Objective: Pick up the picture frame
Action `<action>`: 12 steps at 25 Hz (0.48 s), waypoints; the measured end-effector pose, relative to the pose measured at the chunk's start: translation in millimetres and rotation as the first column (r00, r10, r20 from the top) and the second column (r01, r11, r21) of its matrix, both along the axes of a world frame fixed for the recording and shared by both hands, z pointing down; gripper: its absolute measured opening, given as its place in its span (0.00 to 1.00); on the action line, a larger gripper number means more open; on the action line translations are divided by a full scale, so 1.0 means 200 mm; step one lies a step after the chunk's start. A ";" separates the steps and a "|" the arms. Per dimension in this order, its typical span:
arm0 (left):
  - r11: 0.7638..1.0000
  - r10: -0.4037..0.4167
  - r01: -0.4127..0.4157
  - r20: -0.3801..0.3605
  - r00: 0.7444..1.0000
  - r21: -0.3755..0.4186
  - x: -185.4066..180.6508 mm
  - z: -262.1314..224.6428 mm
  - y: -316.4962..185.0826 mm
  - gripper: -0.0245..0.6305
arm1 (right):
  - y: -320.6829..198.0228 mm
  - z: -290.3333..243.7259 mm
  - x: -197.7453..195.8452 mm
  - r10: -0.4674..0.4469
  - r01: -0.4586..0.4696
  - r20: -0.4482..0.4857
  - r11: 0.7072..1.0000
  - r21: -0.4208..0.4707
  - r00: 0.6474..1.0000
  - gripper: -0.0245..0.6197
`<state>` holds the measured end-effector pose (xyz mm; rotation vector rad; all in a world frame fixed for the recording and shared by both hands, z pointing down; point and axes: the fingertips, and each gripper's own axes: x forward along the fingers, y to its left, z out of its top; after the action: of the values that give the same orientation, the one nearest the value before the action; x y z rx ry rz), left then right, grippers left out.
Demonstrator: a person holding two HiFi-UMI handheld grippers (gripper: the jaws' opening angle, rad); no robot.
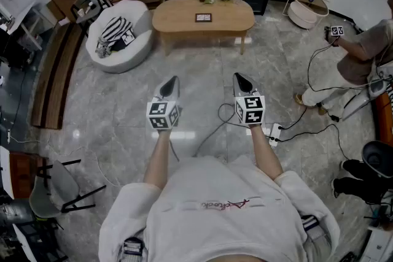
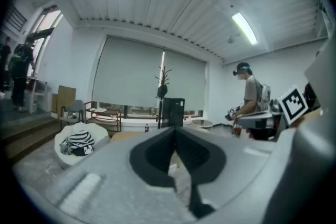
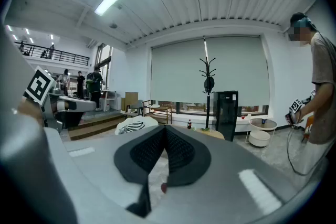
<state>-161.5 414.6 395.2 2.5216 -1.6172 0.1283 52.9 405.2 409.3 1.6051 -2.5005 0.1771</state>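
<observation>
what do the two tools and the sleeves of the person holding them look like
The left tool and right tool match: grey shells that taper to a narrow tip, with black textured pads on the inside. Each carries a white cube printed with black square markers. The person wears a white sweatshirt with small red lettering; its sleeves end near the elbows.

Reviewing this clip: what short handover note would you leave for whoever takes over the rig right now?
Grippers: the left gripper is shut and empty, held out over the grey stone floor. The right gripper is shut and empty beside it.
Things: the small dark rectangular picture frame lies on the oval light wooden table, well ahead of both grippers.
Done: nothing; the frame is untouched.
Left: approach the table, open a gripper, grip the frame, lift it.
</observation>
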 end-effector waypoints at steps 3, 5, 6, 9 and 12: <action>1.000 -0.002 0.002 0.002 1.000 -0.003 0.03 -0.01 0.00 0.04 | 0.01 -0.01 0.02 -0.006 0.006 -0.001 1.000 -0.003 1.000 0.05; 1.000 -0.004 0.004 0.005 1.000 -0.003 0.06 -0.01 0.00 0.04 | 0.01 0.00 0.04 -0.011 0.011 -0.002 1.000 -0.006 1.000 0.05; 1.000 -0.005 0.005 0.006 1.000 -0.003 0.08 -0.01 0.00 0.04 | 0.01 0.00 0.06 -0.013 0.013 -0.002 1.000 -0.007 1.000 0.05; 1.000 -0.011 0.011 0.009 1.000 -0.001 0.13 -0.02 0.01 0.04 | 0.01 -0.01 0.11 -0.021 0.021 -0.004 1.000 -0.004 1.000 0.05; 1.000 -0.019 0.019 0.010 1.000 -0.002 0.18 -0.03 0.01 0.04 | 0.00 -0.01 0.16 -0.031 0.031 -0.006 1.000 -0.007 1.000 0.05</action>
<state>-125.4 416.8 389.8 2.5072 -1.6438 0.1408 85.1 405.5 407.7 1.5615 -2.5163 0.1764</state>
